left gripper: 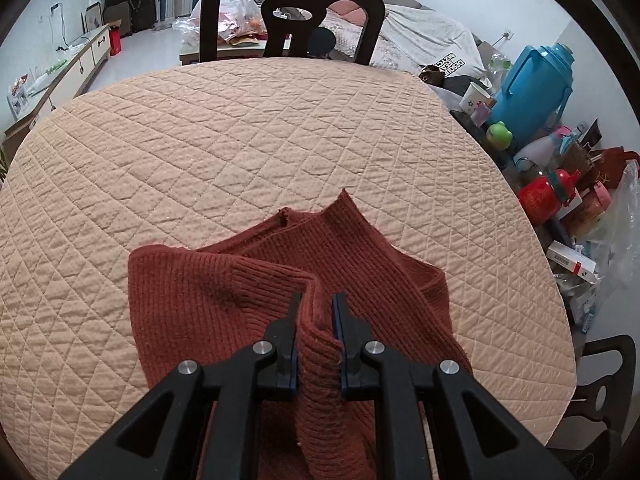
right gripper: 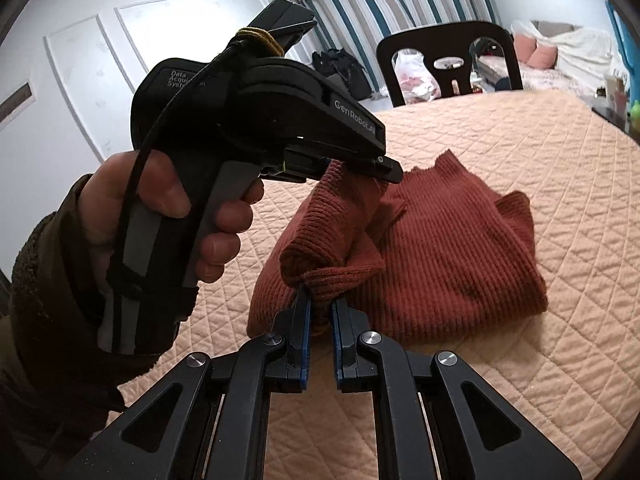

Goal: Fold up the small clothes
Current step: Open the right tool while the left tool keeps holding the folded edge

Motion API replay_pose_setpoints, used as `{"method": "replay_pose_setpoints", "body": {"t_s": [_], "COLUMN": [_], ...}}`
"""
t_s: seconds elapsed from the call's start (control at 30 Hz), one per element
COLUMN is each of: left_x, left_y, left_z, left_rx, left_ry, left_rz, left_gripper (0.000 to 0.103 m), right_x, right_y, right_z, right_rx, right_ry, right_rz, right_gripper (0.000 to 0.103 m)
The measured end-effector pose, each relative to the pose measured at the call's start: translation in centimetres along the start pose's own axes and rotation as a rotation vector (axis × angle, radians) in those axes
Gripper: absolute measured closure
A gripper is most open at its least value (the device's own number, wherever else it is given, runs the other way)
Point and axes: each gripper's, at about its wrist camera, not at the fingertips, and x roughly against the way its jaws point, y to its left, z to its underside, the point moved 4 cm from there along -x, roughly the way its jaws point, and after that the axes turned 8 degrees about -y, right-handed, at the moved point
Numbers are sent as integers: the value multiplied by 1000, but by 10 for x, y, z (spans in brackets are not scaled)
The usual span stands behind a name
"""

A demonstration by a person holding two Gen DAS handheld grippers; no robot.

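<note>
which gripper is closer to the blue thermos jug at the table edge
Left. The left gripper, shut on the rust knit sweater, has the blue thermos jug ahead to its right; the right gripper view doesn't show it.

Left gripper [left gripper: 317,300] pinching a fold of rust-red ribbed sweater [left gripper: 256,280], peach quilted table cover [left gripper: 240,140] beyond, black chair [left gripper: 292,20] farther ahead, blue thermos jug [left gripper: 536,88] far right

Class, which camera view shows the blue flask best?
The left wrist view: the blue flask stands whole among clutter beyond the quilted table's right edge. The right wrist view does not show it.
</note>
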Motion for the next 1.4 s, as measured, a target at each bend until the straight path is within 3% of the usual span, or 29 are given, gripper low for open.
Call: {"method": "replay_pose_setpoints", "body": {"t_s": [0.17,0.27,0.33,0.37,0.53,0.63,0.8,1.07,1.13,1.2,1.4], "left_x": [0,4,7,9,15,14,18,25,25,25,24], "left_y": [4,8,13,16,26,28,32,41,43,43,42], "left_z": [3,2,2,2,3,4,6,5,4,5,5], "left_rx": [4,4,23,24,40,46,52,69,70,71,79], "left_ry": [6,-6,-22,-24,-36,-33,-40,-55,-54,-52,-47], "left_rz": [-7,-11,-14,-14,-12,-6,7,6,11,13,28], "left_gripper": [85,85,85,85,85,85,85,85,85,85,85], "right_x": [3,7,8,9,4,-18,-51,-87,-91,-91,-77], "right_y": [-3,-10,-22,-29,-54,-63,-65,-66,-62,-58,-65], "right_z": [3,-4,-12,-16,-37,-45,-53,-52,-53,-54,-65], "right_rx": [-2,-2,-41,-65,-163,-125,-81,-77,-54,-33,-92], "right_ry": [64,60,52,48,22,63,131,195,201,193,120], "right_rz": [-50,-56,-66,-59,-98,-7,32,-7,-19,-19,-81], "right_gripper": [89,78,61,58,58,58,58,71,89,97,99]}}
